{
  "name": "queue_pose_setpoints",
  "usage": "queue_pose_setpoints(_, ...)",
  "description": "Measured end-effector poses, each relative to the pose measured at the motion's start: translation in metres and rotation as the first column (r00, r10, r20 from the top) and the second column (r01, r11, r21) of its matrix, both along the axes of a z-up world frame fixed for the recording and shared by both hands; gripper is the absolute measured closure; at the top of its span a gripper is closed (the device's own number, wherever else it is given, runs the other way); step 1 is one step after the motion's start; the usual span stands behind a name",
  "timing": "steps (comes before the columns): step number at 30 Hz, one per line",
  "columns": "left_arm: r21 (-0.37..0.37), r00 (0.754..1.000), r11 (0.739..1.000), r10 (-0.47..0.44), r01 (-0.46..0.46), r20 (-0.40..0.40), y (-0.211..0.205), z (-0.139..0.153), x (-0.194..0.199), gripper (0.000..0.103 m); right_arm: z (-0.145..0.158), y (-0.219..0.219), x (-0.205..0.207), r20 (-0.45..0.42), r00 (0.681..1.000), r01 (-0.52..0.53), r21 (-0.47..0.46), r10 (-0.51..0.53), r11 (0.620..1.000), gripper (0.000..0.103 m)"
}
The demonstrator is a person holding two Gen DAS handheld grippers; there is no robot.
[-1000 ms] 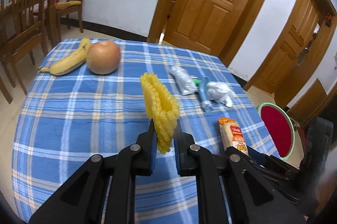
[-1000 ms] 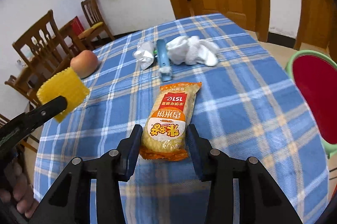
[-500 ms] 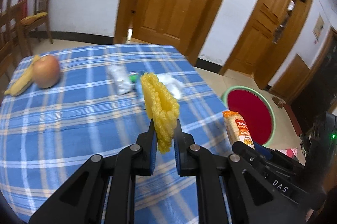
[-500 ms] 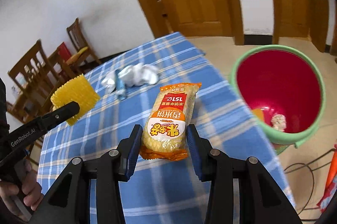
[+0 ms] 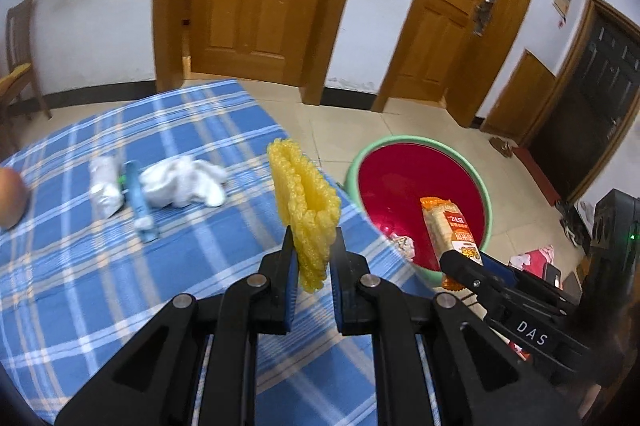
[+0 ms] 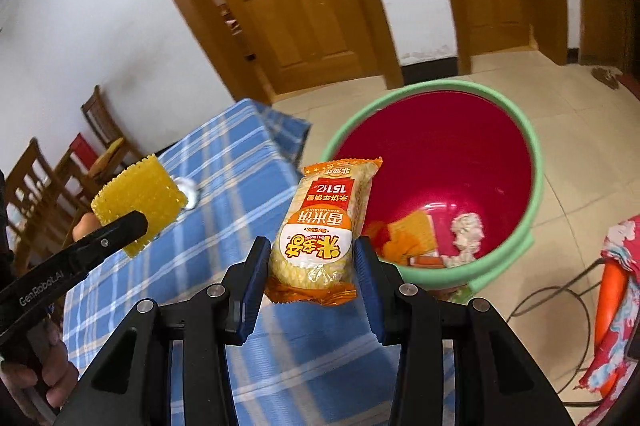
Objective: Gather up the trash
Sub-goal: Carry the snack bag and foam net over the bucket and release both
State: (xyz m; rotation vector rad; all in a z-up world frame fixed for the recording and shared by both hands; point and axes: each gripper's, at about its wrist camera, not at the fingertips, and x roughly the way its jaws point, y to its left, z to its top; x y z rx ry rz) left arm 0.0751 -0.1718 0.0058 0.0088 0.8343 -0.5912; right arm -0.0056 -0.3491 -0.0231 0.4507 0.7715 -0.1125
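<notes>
The right tongs [image 6: 310, 262] clamp a rice-cracker packet [image 6: 320, 226] over the red bin [image 6: 532, 161] beside the tabletop [image 5: 80, 266], apparently ready for dropping. The left tongs [image 5: 312, 246] pinch yellow foam fruit netting [image 5: 306, 201] upright above the tabletop's edge, probably next to go in.

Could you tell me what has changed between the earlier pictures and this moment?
Both grippers have swung away from the table toward the red bin. The right gripper now carries the snack packet near the bin's rim; the left gripper brings the yellow foam net to the table's edge. Both grips are unchanged, nothing released. The crumpled tissues remain on the table.
</notes>
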Motion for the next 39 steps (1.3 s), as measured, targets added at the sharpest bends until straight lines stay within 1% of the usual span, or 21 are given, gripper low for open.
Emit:
queue_pose_setpoints(7, 0.033, 0.998, 0.998, -0.059, 0.059, 0.007, -0.043, -0.006, 0.008, 0.09, -0.015, -0.03, 0.001, -0.021, 0.998, 0.055, 0.025, -0.054, 0.998, 0.059)
queue_pose_setpoints(13, 0.051, 0.994, 0.992, -0.111, 0.112, -0.017, -0.077, -0.018, 0.015, 0.09, -0.029, -0.051, 0.003, -0.048, 0.995, 0.094, 0.043, -0.091, 0.995, 0.058)
queue_pose_setpoints(17, 0.057, 0.99, 0.988, -0.139, 0.141, -0.026, -0.097, -0.025, 0.018, 0.09, -0.035, -0.065, 0.001, -0.05, 0.992, 0.119, 0.045, -0.117, 0.992, 0.057)
queue_pose_setpoints(25, 0.063, 0.984, 0.982, -0.177, 0.178, -0.028, -0.122, -0.031, 0.018, 0.09, -0.034, -0.082, -0.011, -0.029, 0.986, 0.168, 0.061, -0.166, 0.984, 0.057)
queue_pose_setpoints(28, 0.07, 0.983, 0.981, -0.182, 0.183, -0.017, -0.128, -0.03, 0.017, 0.089, -0.031, -0.082, -0.015, -0.022, 0.984, 0.18, 0.061, -0.179, 0.982, 0.057)
queue_pose_setpoints(29, 0.072, 0.982, 0.98, -0.187, 0.187, -0.014, -0.129, -0.029, 0.017, 0.085, -0.03, -0.083, -0.015, -0.02, 0.983, 0.183, 0.062, -0.183, 0.981, 0.056)
queue_pose_setpoints(30, 0.071, 0.982, 0.979, -0.19, 0.191, -0.012, -0.13, -0.029, 0.016, 0.075, -0.031, -0.084, -0.015, -0.019, 0.982, 0.188, 0.065, -0.187, 0.98, 0.056)
queue_pose_setpoints(33, 0.074, 0.981, 0.979, -0.194, 0.193, 0.015, -0.131, -0.024, 0.013, 0.059, -0.031, -0.086, -0.017, -0.018, 0.98, 0.197, 0.072, -0.197, 0.978, 0.056)
queue_pose_setpoints(36, 0.089, 0.982, 0.98, -0.183, 0.179, 0.036, -0.13, -0.02, 0.012, 0.05, -0.029, -0.086, -0.02, -0.016, 0.98, 0.2, 0.074, -0.199, 0.977, 0.056)
queue_pose_setpoints(39, 0.086, 0.985, 0.983, -0.167, 0.164, 0.034, -0.126, -0.018, 0.012, 0.05, -0.028, -0.085, -0.021, -0.012, 0.98, 0.198, 0.074, -0.198, 0.977, 0.055)
